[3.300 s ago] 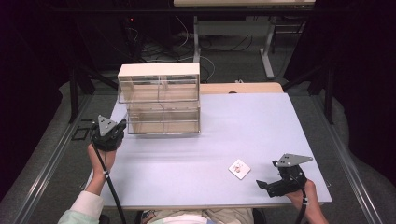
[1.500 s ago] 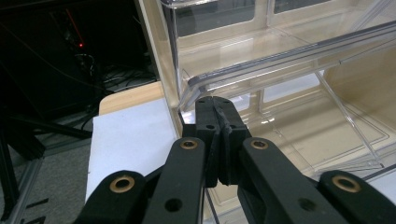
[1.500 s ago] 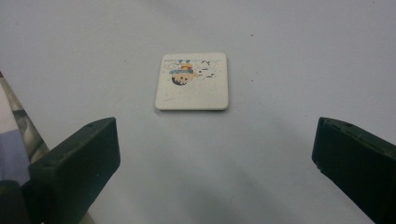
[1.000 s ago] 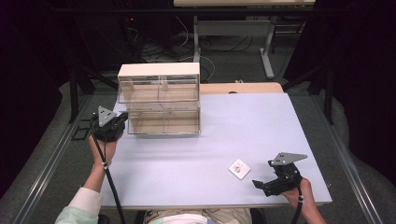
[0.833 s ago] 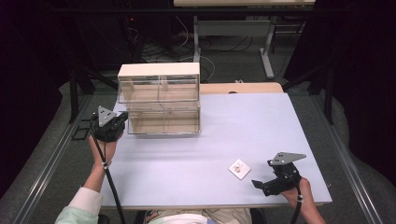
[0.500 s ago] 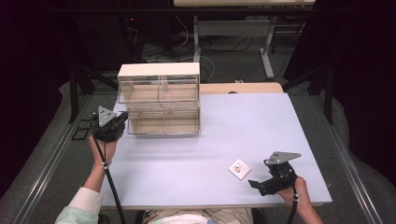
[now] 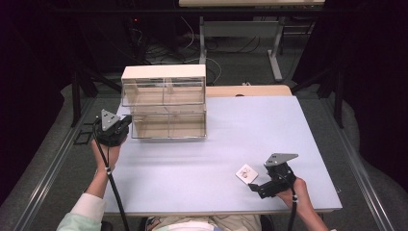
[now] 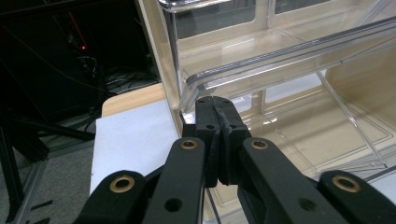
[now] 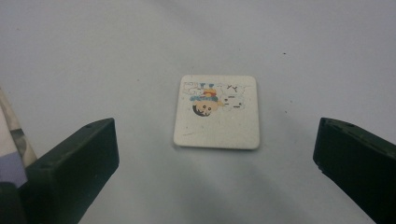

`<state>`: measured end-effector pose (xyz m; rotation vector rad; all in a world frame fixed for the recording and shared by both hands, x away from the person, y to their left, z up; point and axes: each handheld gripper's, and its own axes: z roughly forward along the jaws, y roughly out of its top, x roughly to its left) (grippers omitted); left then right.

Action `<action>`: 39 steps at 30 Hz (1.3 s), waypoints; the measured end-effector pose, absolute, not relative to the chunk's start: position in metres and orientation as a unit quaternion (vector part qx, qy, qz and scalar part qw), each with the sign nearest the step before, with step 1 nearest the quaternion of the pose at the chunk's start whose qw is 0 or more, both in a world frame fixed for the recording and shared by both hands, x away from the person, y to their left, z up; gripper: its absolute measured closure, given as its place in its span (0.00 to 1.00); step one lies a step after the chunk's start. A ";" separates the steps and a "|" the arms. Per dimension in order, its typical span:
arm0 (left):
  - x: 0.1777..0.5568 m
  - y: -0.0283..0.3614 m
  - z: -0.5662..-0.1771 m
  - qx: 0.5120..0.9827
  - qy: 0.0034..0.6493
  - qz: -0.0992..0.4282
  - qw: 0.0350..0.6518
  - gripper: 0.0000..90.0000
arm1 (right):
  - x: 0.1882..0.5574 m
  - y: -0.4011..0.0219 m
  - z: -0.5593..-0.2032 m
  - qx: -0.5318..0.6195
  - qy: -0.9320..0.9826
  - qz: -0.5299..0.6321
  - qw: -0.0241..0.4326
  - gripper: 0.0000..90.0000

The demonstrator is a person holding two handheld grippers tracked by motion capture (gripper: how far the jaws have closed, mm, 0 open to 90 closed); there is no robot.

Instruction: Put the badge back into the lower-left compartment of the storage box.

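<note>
Over the last few seconds the right tongs (image 7: 255,186) have crept forward and dipped toward a small white square tile (image 7: 246,173) with a cartoon print. The tile now lies flat on the pale surface (image 7: 192,168) just ahead of them and not yet touched. In the right gripper view the tile (image 9: 216,112) sits centred in the wide gap between the two jaws, which are spread well apart. This looks like the final line-up before a pick, so the next move probably calls for lowering and closing on the tile's edges.

The left tongs (image 7: 126,121) have held their place at the left end of a clear plastic drawer cabinet (image 7: 166,103). In the left gripper view their jaws are pressed together, tips against the transparent rim of the lower drawer (image 8: 261,70); whether they pinch that rim is hard to tell.

Counted: one tile, one cabinet with an upper and a lower tier of drawers, two tongs, one surface.
</note>
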<state>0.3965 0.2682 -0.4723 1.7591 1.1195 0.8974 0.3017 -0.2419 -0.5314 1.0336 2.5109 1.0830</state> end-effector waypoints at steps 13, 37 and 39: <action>0.397 0.268 -0.472 0.702 0.446 0.362 0.421 1.00 | 0.314 -0.225 -0.539 0.355 0.860 0.352 0.106 0.00; 0.397 0.268 -0.473 0.701 0.446 0.363 0.422 1.00 | 0.330 -0.210 -0.551 0.349 0.877 0.314 0.102 0.28; 0.397 0.268 -0.473 0.701 0.447 0.363 0.422 1.00 | 0.329 -0.209 -0.550 0.358 0.876 0.307 0.100 0.29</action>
